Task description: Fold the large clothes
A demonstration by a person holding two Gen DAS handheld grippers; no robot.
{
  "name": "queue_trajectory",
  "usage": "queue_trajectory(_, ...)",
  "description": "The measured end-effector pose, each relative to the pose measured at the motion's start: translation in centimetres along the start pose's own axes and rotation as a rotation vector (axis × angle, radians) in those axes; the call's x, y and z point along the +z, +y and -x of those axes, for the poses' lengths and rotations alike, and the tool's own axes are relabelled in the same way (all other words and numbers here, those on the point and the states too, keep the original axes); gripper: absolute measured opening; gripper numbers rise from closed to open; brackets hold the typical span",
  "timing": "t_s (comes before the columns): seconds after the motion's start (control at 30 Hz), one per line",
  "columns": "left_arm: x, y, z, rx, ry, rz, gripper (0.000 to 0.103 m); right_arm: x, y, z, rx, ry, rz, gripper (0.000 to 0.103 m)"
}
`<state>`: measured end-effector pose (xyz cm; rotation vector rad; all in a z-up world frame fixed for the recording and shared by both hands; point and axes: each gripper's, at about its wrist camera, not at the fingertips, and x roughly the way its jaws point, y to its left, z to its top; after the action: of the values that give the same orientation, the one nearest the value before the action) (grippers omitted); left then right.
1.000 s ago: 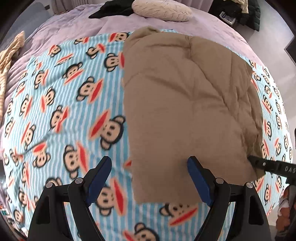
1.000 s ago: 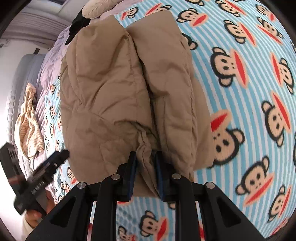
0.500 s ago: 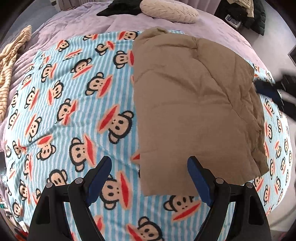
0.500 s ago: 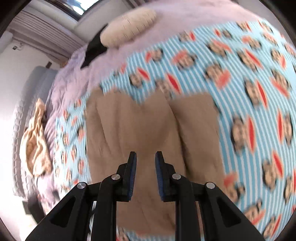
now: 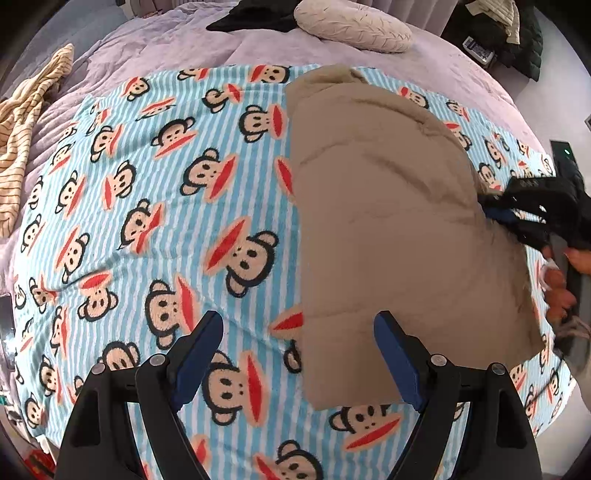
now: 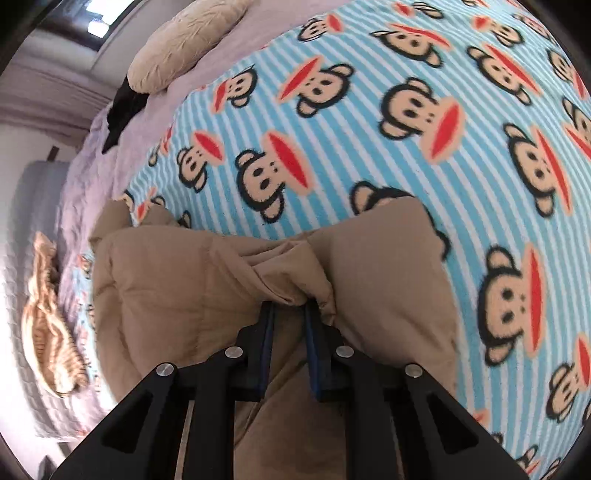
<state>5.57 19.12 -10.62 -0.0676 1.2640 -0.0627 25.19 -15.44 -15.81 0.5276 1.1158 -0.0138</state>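
Observation:
A tan padded garment [image 5: 388, 221] lies folded into a long slab on the monkey-print blanket [image 5: 147, 184]. My left gripper [image 5: 299, 350] hovers open above the garment's near left corner, one finger over the cloth and one over the blanket. In the right wrist view my right gripper [image 6: 290, 310] is closing, and a bunched fold of the tan garment [image 6: 184, 295] sits pinched at its fingertips. The left wrist view shows the right gripper [image 5: 517, 210], blurred, at the garment's right edge, with a person's hand [image 5: 557, 288] behind it.
The blanket [image 6: 369, 147] covers a lilac bedspread [image 5: 166, 48]. A cream pillow [image 5: 354, 26] and black clothing [image 5: 255, 20] lie at the far end. A striped beige garment [image 5: 22, 122] lies at the left edge. Dark clothes [image 5: 517, 29] are piled beyond the bed.
The right gripper left the fold it held at the near corner, moved farther along the garment's right edge, and now has a new fold at its tips. The left gripper has hardly moved.

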Motion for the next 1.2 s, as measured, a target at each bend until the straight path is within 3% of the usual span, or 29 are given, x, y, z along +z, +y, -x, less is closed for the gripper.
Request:
queue_trajectory(0.23,0.1,-1.1,0.7,-0.012,-0.009,-0.02,0.085,-4.5,1.2,5.6,-0.047,0.017,0.112,0.025)
queue_trajectory(0.37,-0.3,-1.8,1.2,-0.012,-0.013,-0.043,0.085,-8.4,1.5,8.3,-0.068,0.011,0.167,0.039)
queue_trajectory(0.53,-1.0,-2.0,2.4,0.004,-0.025,-0.048,0.085,-12.3,1.0,9.8,-0.076,0.03,0.161,0.04)
queue_trajectory(0.9,-3.0,-3.3,4.9,0.013,-0.056,-0.056,0.085,-15.1,0.7,12.4,-0.079,0.007,0.179,0.047)
queue_trajectory(0.93,-3.3,-3.5,5.4,0.011,-0.07,-0.056,0.09,-15.4,0.7,12.7,-0.078,0.005,0.187,0.047)
queue_trajectory(0.97,-3.6,-3.7,5.7,0.013,-0.074,-0.056,0.101,-15.6,0.8,13.0,-0.073,0.002,0.195,0.047)
queue_trajectory(1.2,-6.2,-5.3,7.9,0.063,-0.096,-0.065,0.103,-17.1,0.7,15.5,-0.08,-0.025,0.238,0.053)
